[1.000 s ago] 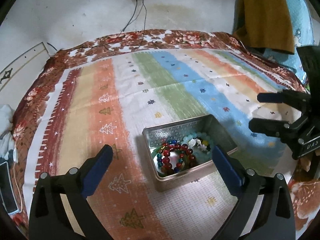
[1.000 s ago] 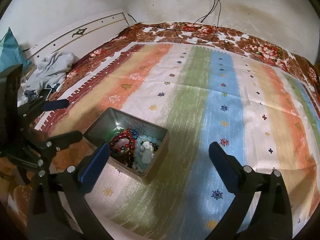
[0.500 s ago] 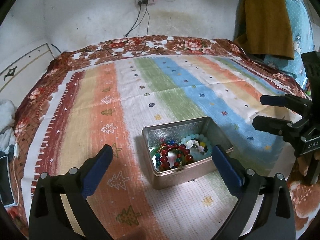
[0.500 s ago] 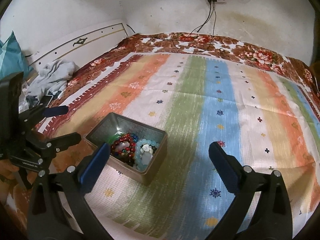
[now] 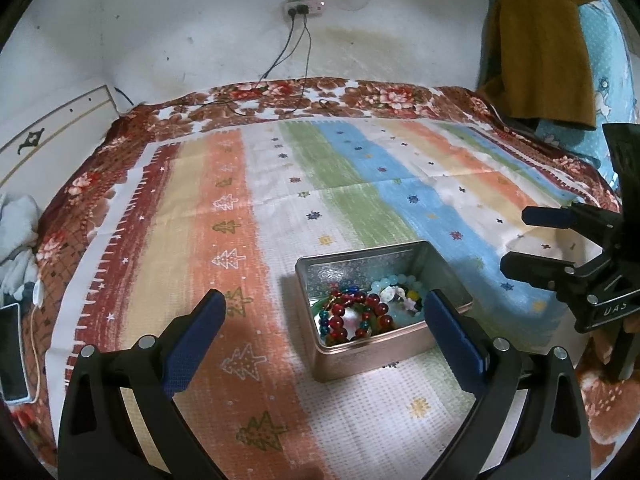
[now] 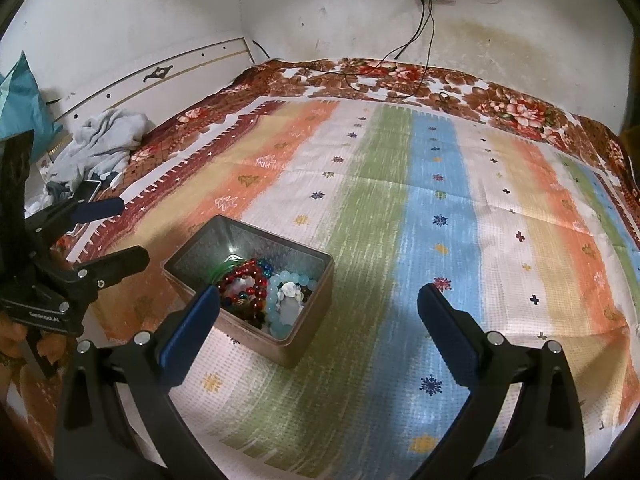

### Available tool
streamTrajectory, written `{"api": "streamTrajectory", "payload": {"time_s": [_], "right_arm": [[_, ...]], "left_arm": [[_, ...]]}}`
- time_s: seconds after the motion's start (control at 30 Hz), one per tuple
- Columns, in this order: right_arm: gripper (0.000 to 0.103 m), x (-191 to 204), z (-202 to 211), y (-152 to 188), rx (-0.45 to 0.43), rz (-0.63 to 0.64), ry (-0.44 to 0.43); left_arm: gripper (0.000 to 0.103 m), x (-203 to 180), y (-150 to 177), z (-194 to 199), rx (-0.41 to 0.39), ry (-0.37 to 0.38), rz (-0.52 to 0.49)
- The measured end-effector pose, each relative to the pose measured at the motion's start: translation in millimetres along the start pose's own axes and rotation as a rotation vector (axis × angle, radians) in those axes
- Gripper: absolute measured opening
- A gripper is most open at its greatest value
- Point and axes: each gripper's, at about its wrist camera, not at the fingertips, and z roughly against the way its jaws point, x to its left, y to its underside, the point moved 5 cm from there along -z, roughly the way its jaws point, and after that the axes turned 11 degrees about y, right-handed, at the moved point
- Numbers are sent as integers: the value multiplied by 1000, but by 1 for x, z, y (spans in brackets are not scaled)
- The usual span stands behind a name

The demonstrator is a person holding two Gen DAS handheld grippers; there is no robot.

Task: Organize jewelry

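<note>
An open metal tin (image 5: 320, 272) (image 6: 316, 280) sits on a striped cloth. Inside lie several bead bracelets: a dark red one (image 5: 360, 310) (image 6: 244, 278) and a pale blue one (image 5: 394, 282) (image 6: 290, 280) among them. My left gripper (image 5: 326, 308) hangs open above the cloth, its right pad near the tin's front right corner. My right gripper (image 6: 320, 300) is open too, with its left pad at the tin's near edge. Neither holds anything. Each gripper also shows in the other's view: the right gripper (image 5: 516, 240) to the tin's right, the left gripper (image 6: 124, 234) to its left.
The striped cloth (image 6: 440, 208) covers a bed with a floral blanket (image 5: 360, 98) under it. Cables (image 5: 288, 64) run from a wall socket onto the bed's far edge. A phone (image 5: 10, 344) and grey clothes (image 6: 104, 136) lie at the left. A brown garment (image 5: 540, 48) hangs at the right.
Both grippers have pulled back and tilted up, so more of the wall shows. The tin and its beads have not moved. Both grippers stay open.
</note>
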Motion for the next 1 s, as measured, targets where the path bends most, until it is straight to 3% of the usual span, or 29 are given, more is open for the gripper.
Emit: {"api": "streamTrajectory", "payload": {"time_s": [0.73,1.0], "right_arm": [[98,4,-4,3,14,1,1],[98,3,-5,5,17,4,5]], "left_arm": [[97,-4,1,-1,5,-10,-34],[97,-1,4,-4,23,-11,3]]}}
